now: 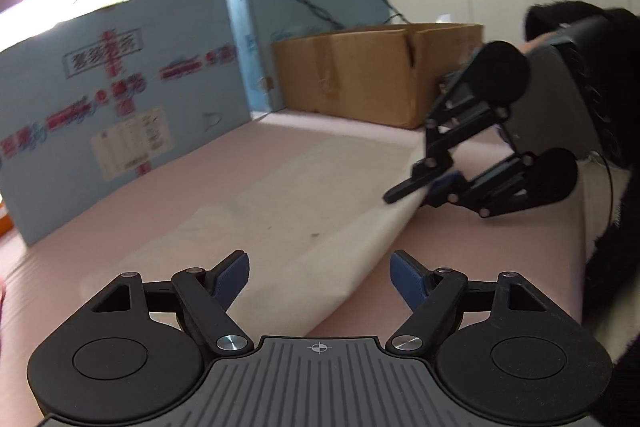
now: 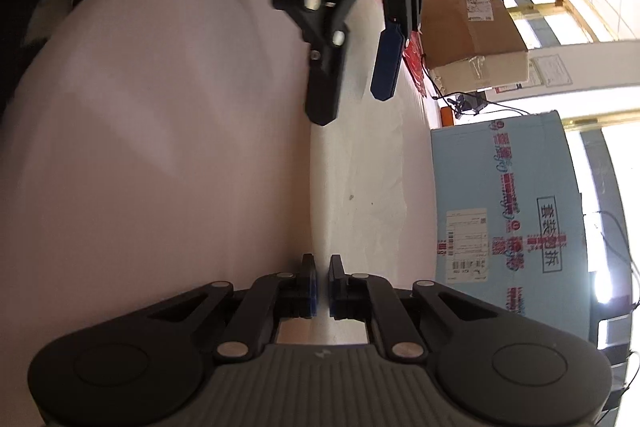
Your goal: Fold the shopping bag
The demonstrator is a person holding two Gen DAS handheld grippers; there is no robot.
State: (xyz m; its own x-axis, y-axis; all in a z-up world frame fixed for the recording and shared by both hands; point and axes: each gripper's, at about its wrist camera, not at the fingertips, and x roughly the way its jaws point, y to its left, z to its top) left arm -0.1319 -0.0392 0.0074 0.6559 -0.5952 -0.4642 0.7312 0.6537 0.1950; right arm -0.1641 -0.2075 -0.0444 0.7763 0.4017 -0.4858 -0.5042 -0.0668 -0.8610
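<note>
A: Where is the flat white fabric shopping bag point(image 1: 280, 203) lying?

B: It is spread on the pale pink table surface point(image 1: 480, 259), straight ahead of the left black two-finger gripper point(image 1: 320, 277) and reaching in between its blue-padded fingers point(image 1: 234, 277). Its near right edge is lifted off the table into a raised fold.

A: And that left claw, is it gripping?

B: No. Its jaws stand wide apart, with the bag between them, but the pads do not press on it.

A: The other one?

B: The right black two-finger gripper point(image 1: 404, 189) sits ahead and to the right of the left one, at the bag's far right edge. Its jaws are drawn almost together and pinch that white edge, which is held up off the table. In its own view the cloth runs forward from the narrow slit between its pads toward the left gripper's open fingers.

A: What lies beyond?

B: A large light-blue carton with red printing point(image 1: 120, 99) stands ahead and to the left of the left claw, and a brown cardboard box point(image 1: 360, 71) stands farther ahead, beyond the bag.
</note>
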